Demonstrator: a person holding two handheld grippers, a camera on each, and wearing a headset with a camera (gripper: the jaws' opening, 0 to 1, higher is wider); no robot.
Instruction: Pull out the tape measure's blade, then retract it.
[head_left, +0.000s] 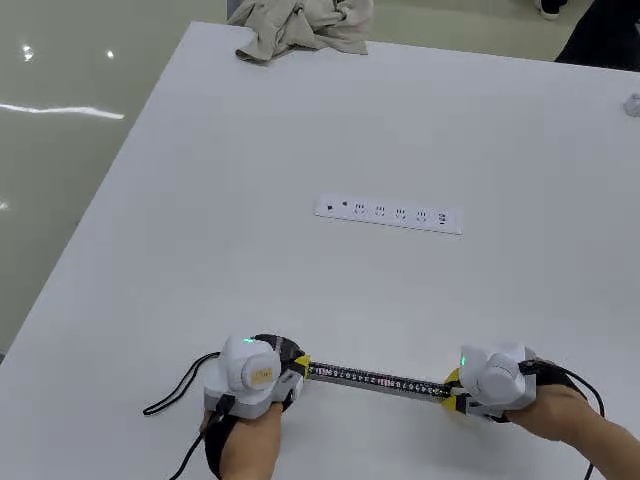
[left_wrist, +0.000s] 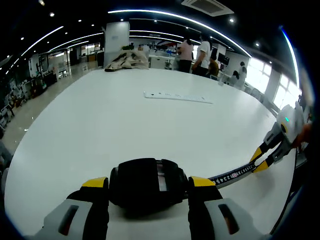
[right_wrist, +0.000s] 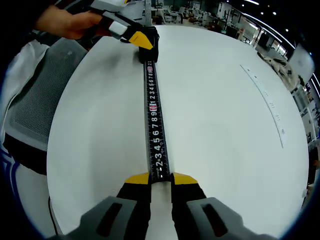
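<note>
The broad white table (head_left: 300, 150) carried a long white power strip (head_left: 390, 214) at its middle, well apart from your work at the near edge. The black numbered blade (head_left: 375, 380) of the tape measure lay drawn out flat there, its long axis running straight between your two grippers, numbers rising toward your left. Your left gripper (left_wrist: 148, 182) stood spread wide, its yellow-tipped jaws pressed against both sides of the chunky black tape measure case (left_wrist: 145, 189). Your right gripper (right_wrist: 160, 177) was drawn almost together, pinching the blade's free end.
</note>
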